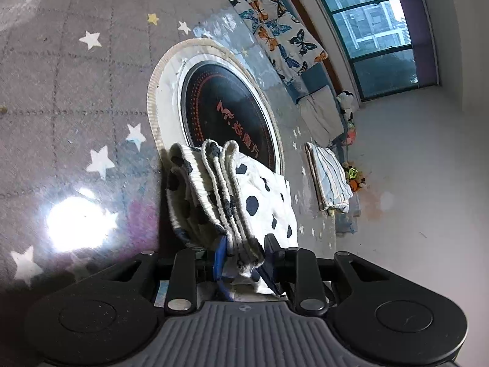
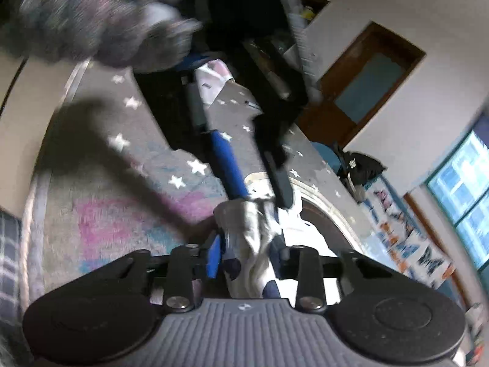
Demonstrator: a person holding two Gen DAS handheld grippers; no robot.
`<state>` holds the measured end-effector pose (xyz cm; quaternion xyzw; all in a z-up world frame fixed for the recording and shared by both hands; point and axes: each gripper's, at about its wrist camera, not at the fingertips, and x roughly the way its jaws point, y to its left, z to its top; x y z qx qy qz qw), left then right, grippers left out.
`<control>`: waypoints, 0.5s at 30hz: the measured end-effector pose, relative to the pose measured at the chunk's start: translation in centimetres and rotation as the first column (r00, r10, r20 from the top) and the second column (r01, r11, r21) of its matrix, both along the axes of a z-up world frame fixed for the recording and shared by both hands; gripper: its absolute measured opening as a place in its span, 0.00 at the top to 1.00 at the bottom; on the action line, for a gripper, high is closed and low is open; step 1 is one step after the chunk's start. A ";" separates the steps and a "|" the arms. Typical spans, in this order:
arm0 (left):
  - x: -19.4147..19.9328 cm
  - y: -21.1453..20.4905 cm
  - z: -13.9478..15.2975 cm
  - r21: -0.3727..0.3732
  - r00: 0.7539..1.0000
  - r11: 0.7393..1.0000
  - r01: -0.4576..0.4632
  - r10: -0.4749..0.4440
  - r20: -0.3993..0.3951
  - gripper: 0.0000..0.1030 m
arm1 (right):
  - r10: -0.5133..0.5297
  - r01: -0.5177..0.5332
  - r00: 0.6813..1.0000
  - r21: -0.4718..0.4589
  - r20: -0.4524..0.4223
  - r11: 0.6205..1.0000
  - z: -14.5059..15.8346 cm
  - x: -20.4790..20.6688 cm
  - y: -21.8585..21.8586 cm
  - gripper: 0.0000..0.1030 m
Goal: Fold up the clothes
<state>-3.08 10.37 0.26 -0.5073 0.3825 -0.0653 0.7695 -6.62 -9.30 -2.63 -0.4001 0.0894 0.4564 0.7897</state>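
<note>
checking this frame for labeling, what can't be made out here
- Left wrist view: how far the folding has got; the spotted garment is bunched between the left gripper fingers.
- Right wrist view: motion blur smears everything; the right gripper grips the same cloth, its shape unreadable.
- Left wrist view: the striped folded cloth is too small to identify.

Daylight is coming in through the tall blue-framed window (image 1: 376, 27), leaving the room fairly dim. It is bouncing off the glossy grey star-patterned desk cover (image 1: 76, 91) as a blown-out white glare patch, washing out the stars nearby. The left wrist view is staying sharp, bending at its dark corners. The right wrist view is smearing heavily, the grey blurred shape (image 2: 91, 15) up top unreadable.
</note>
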 end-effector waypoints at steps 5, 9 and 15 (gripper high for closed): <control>-0.3 0.3 -0.6 -0.012 0.999 1.000 -0.027 0.027 0.032 0.50 | -0.018 0.020 0.998 0.034 -0.052 0.999 0.7 0.1 -0.9 0.76; -0.6 0.6 -1.0 -0.023 0.997 0.999 -0.048 0.050 0.058 0.36 | -0.027 0.030 0.998 0.054 -0.053 0.998 1.2 -0.4 -1.5 0.77; -0.5 0.7 -1.6 -0.042 0.994 0.996 -0.074 0.077 0.079 0.34 | -0.021 0.022 1.000 0.046 -0.019 0.999 1.1 -1.1 -2.0 0.77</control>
